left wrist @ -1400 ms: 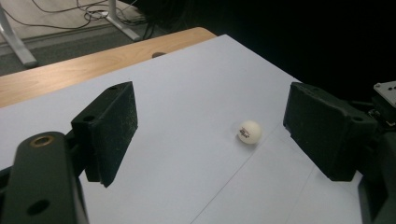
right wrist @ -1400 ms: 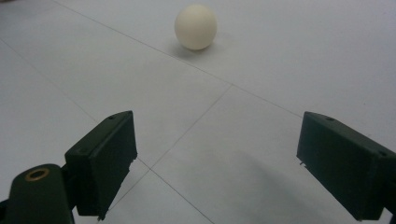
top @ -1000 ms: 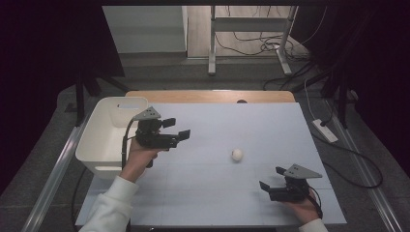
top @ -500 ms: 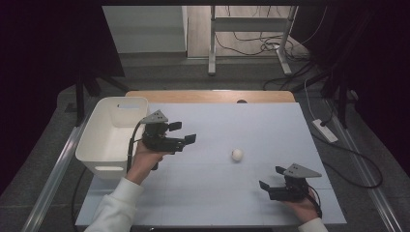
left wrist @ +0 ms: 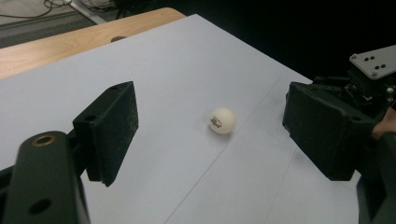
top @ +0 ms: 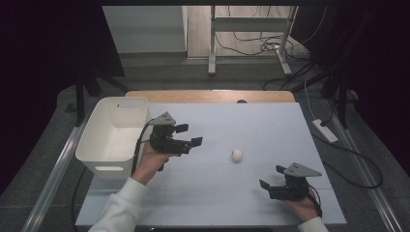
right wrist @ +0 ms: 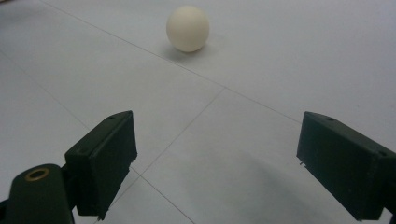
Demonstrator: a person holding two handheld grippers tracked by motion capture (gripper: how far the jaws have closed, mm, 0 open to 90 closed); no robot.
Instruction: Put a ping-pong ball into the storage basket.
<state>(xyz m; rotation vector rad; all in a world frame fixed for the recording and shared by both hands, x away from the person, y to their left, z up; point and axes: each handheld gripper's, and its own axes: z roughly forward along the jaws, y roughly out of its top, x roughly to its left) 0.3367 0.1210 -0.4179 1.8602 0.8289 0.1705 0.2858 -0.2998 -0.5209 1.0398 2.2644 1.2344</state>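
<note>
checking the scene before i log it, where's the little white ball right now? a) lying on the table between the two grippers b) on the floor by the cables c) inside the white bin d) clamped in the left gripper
a: the ball lies on the table, apart from the open left gripper and the open right gripper, outside the white bin.

Dark room, grey floor (top: 159, 72)

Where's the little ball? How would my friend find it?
Look at the pale blue table, right of the white bin. The ball lies alone on it between the left gripper and right gripper, touching neither. It is the one small, round, cream-white thing there.
</note>
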